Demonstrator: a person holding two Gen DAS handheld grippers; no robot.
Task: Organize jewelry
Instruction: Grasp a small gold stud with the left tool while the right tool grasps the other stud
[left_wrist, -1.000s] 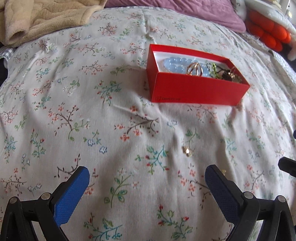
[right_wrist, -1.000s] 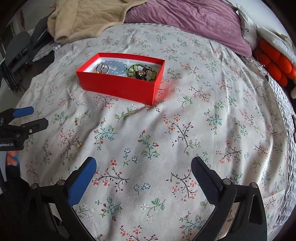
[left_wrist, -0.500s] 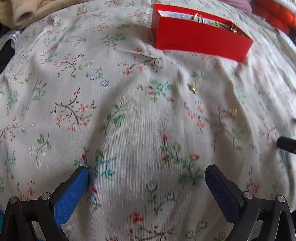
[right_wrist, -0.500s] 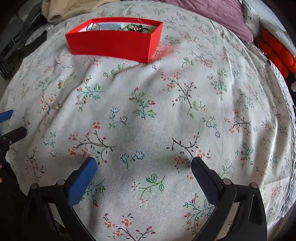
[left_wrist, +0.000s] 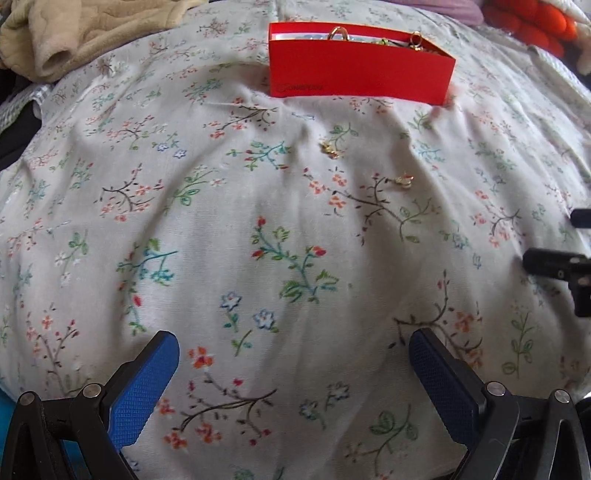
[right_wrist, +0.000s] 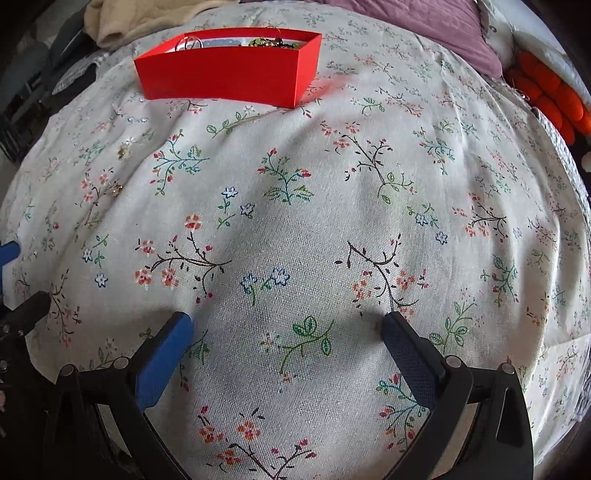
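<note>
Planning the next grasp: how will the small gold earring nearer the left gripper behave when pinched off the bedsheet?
The earring looks tiny and probably very light, so it may slip between the wide pads. It lies on soft, wrinkled bedsheet, so pressing down likely sinks it, and cloth may get pinched too.

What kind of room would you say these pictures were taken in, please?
Most likely a bedroom, with the work done on a bed. A floral sheet covers a soft, rumpled surface, a purple pillow lies at its far end, and a beige blanket is bunched beside it. A red box of jewelry sits on the sheet.
</note>
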